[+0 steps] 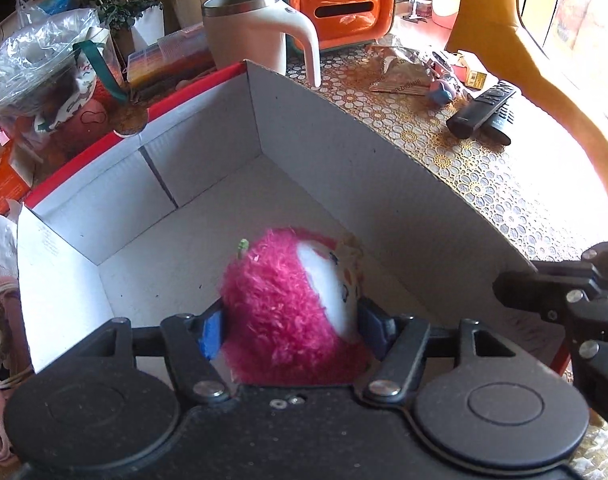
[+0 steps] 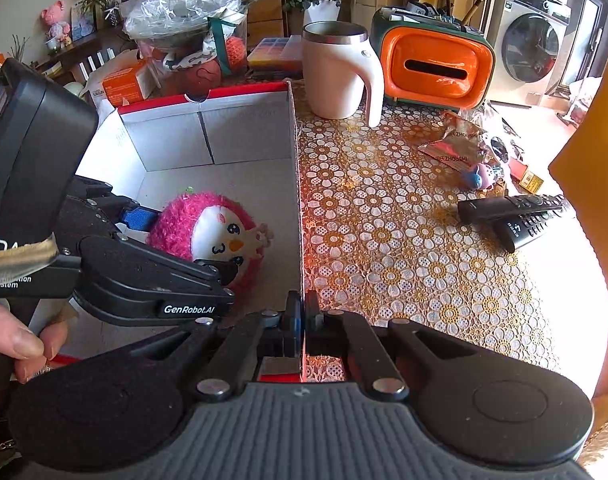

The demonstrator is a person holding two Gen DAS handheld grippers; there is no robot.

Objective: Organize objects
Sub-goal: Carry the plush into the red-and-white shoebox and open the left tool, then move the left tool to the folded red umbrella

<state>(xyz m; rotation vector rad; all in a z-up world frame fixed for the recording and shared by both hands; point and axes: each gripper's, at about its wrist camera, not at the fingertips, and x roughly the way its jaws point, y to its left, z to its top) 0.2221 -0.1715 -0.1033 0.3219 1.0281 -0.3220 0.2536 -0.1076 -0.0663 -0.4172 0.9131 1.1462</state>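
Note:
A fluffy pink plush toy [image 1: 287, 312] with a white face sits low inside an open white cardboard box [image 1: 207, 128] with a red rim. My left gripper [image 1: 289, 330] is shut on the plush, blue pads on both sides. In the right wrist view the plush [image 2: 211, 228] lies in the box [image 2: 239, 136], held by the left gripper [image 2: 183, 240]. My right gripper [image 2: 302, 316] is shut on the box's right wall [image 2: 297, 184] at its near end. The right gripper also shows at the right edge of the left wrist view [image 1: 560, 296].
On the floral tablecloth [image 2: 384, 220] right of the box lie two black remotes [image 2: 516, 212], snack packets [image 2: 452, 144] and a small toy [image 2: 480, 176]. A white mug [image 2: 340, 72] and an orange tissue box [image 2: 436, 68] stand behind. Bags and boxes [image 2: 175, 40] crowd the far left.

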